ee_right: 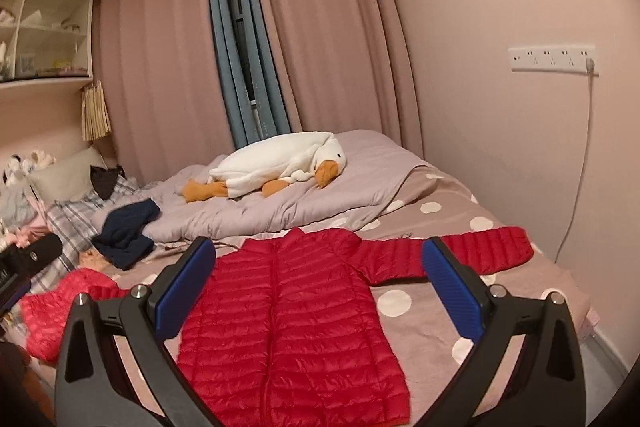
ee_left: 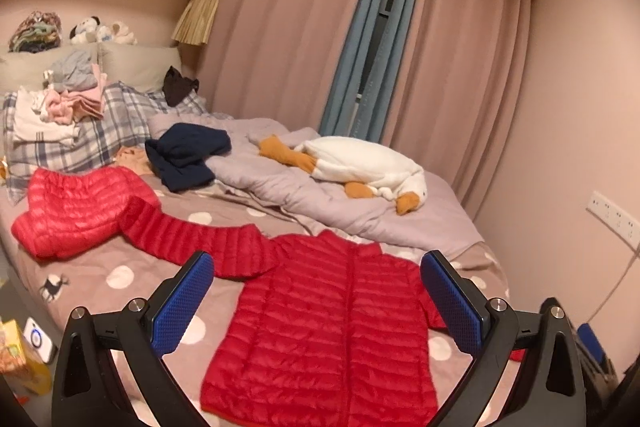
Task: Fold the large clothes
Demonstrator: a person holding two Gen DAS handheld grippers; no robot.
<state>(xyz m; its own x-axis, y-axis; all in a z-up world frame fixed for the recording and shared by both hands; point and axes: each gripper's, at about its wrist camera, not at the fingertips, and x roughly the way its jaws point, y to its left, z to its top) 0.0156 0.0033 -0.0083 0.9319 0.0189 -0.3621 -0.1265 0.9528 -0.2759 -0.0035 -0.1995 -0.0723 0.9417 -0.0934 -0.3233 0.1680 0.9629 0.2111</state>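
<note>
- The left gripper [ee_left: 316,301] and the right gripper [ee_right: 314,291] both hang above the near edge of the bed [ee_right: 444,323], jaws spread wide and empty, touching nothing.
- Just below them the red puffer jacket [ee_right: 288,327] lies flat on the bed, front up and zipped, one sleeve stretched out to each side.
- It looks light, soft and puffy, with a slick quilted shell; I judge it will spring back and slide, so pinch deep at a cuff or hem corner, not the smooth middle.
- The right sleeve [ee_right: 460,255] lies clear on bare spotted sheet; the left sleeve [ee_left: 192,239] runs up to a second red jacket [ee_left: 76,211], which may crowd a fold on that side.
- Further back lie a navy garment [ee_left: 186,155] and the bunched grey duvet [ee_left: 320,195], near the collar.
- A plush goose [ee_right: 280,171] rests on the duvet, well apart.
</note>
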